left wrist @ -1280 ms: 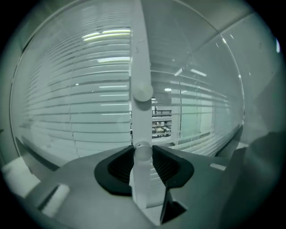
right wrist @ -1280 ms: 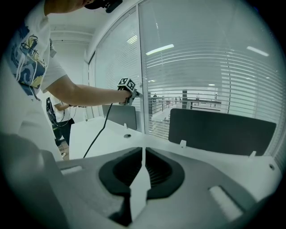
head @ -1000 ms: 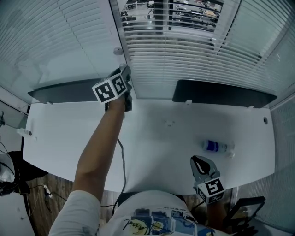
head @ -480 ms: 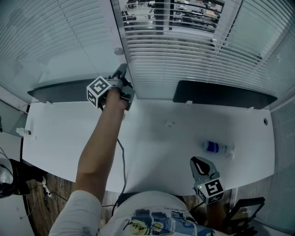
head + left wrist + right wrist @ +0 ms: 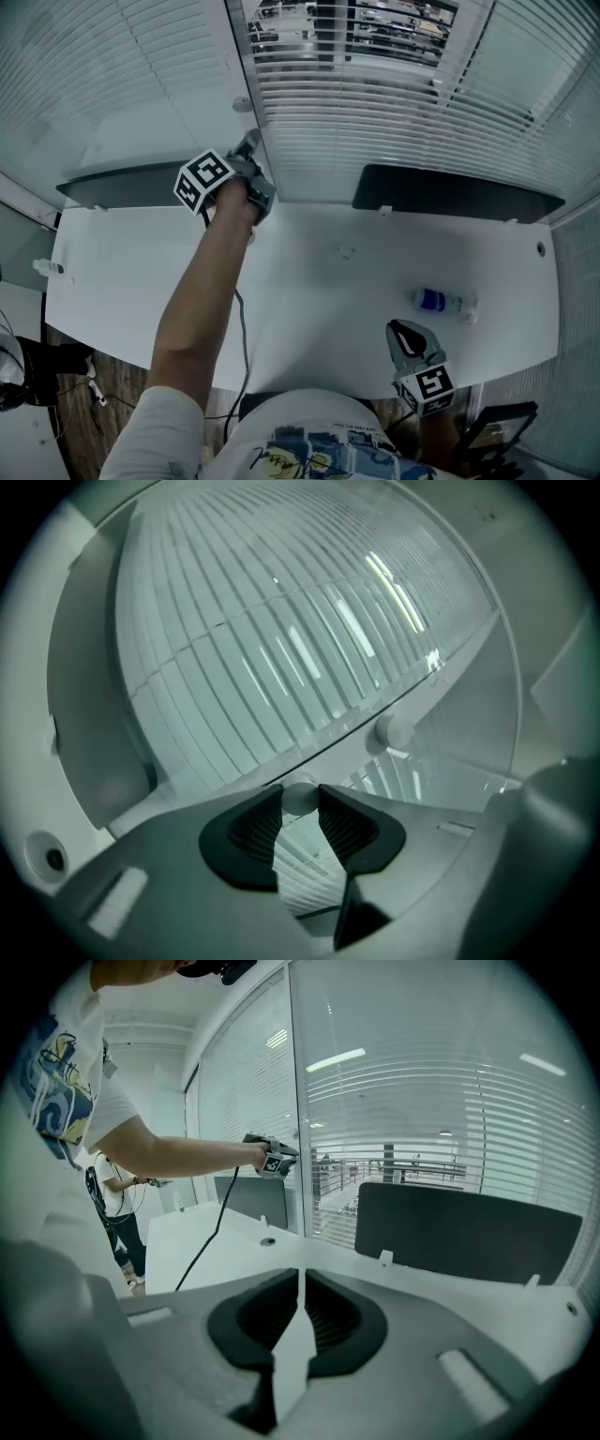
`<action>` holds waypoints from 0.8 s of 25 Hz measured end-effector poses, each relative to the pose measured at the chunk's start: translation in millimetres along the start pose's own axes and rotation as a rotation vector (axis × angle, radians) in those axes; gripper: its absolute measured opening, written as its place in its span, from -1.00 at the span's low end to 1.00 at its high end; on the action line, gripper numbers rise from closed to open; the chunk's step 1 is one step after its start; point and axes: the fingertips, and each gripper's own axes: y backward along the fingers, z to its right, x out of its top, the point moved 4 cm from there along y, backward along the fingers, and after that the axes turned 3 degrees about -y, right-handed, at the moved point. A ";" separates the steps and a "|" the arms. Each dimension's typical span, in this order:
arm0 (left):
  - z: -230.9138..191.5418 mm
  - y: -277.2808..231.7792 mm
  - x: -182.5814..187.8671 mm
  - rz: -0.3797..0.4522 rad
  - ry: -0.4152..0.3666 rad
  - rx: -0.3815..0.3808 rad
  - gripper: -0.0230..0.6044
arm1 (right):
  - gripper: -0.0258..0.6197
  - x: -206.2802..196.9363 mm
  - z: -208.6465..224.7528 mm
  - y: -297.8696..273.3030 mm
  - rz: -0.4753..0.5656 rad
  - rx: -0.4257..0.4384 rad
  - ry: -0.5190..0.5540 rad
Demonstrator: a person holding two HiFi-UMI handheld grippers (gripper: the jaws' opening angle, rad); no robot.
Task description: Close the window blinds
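The white slatted blinds (image 5: 375,103) hang over the window behind the desk, with their slats partly open. My left gripper (image 5: 251,142) is raised to the window frame at the blinds' left edge. In the left gripper view its jaws (image 5: 300,803) are closing around a small white round piece (image 5: 300,796) that sits right at the fingertips. A second white knob (image 5: 392,731) is on the frame beyond it. My right gripper (image 5: 405,334) rests low by the desk's near edge, shut and holding nothing.
A white desk (image 5: 319,281) carries a plastic bottle (image 5: 441,300) at the right. Dark partition panels (image 5: 455,190) stand along its far edge. A black cable (image 5: 242,323) hangs from the left arm. In the right gripper view another person (image 5: 117,1204) stands far left.
The left gripper has rolled, turning its marker cube to the left, and has shifted slightly up against the window frame. The right gripper has stayed put.
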 end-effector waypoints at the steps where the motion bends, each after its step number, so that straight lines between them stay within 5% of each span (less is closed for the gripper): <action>1: 1.6 0.1 0.7 -0.009 -0.055 0.018 -0.53 | -0.88 -0.5 -0.2 -0.2 0.000 0.001 0.000; 12: 15.0 -1.5 -0.4 -0.133 -0.596 0.194 -0.53 | -0.88 1.4 -0.1 2.0 0.004 -0.006 -0.001; 20: 25.8 -2.7 -1.0 -0.198 -1.082 0.341 -0.53 | -0.88 -0.2 0.3 2.1 -0.004 -0.005 0.007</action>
